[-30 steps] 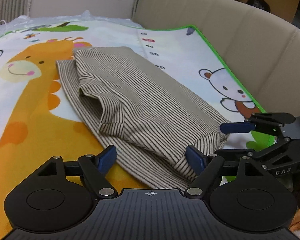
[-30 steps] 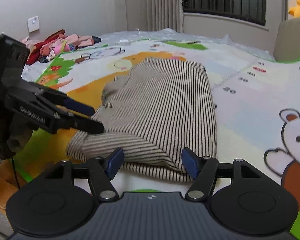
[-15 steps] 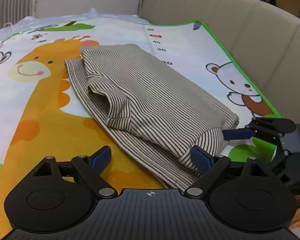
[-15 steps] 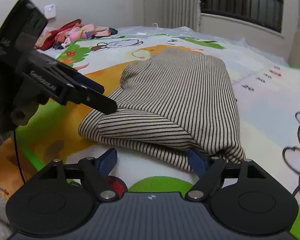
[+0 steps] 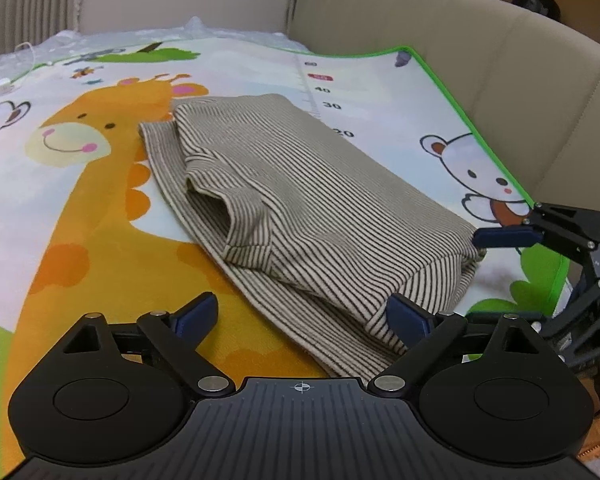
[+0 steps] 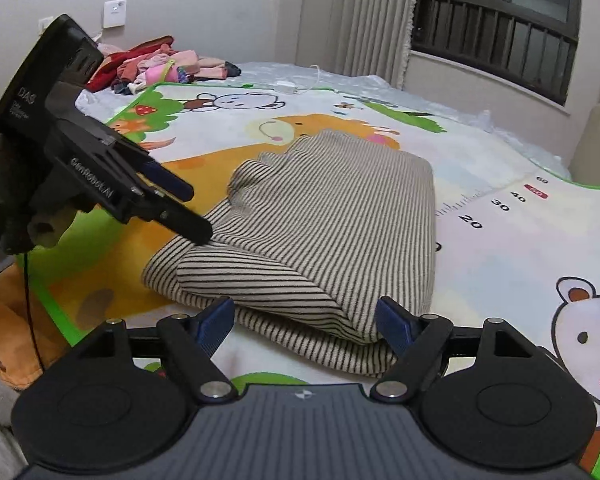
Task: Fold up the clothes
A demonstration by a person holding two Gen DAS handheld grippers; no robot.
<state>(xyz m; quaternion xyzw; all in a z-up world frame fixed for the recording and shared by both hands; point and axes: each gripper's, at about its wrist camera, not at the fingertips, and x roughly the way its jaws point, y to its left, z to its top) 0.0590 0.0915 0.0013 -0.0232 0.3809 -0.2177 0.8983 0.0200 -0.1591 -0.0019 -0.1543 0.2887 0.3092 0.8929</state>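
Observation:
A folded beige shirt with dark stripes (image 5: 320, 208) lies on the cartoon play mat (image 5: 80, 240), one sleeve tucked on top. My left gripper (image 5: 302, 316) is at its near left corner. Its jaws are opening, and the hem lies between them beside the right pad without being pressed. In the right wrist view the same shirt (image 6: 332, 232) has its near folded edge between the spread pads of my right gripper (image 6: 305, 320), which is open and not gripping. The left gripper (image 6: 190, 212) also shows there, at the shirt's left corner.
A beige sofa back (image 5: 500, 80) runs along the mat's green right edge. A pile of pink and red clothes (image 6: 156, 64) lies at the far left corner. A white cable with a plug (image 6: 296, 86) sits beyond the mat (image 6: 500, 272), below the curtain.
Both pairs of jaws have spread wider around the shirt's near edge. The right gripper has rolled a little. The shirt itself has stayed flat where it was.

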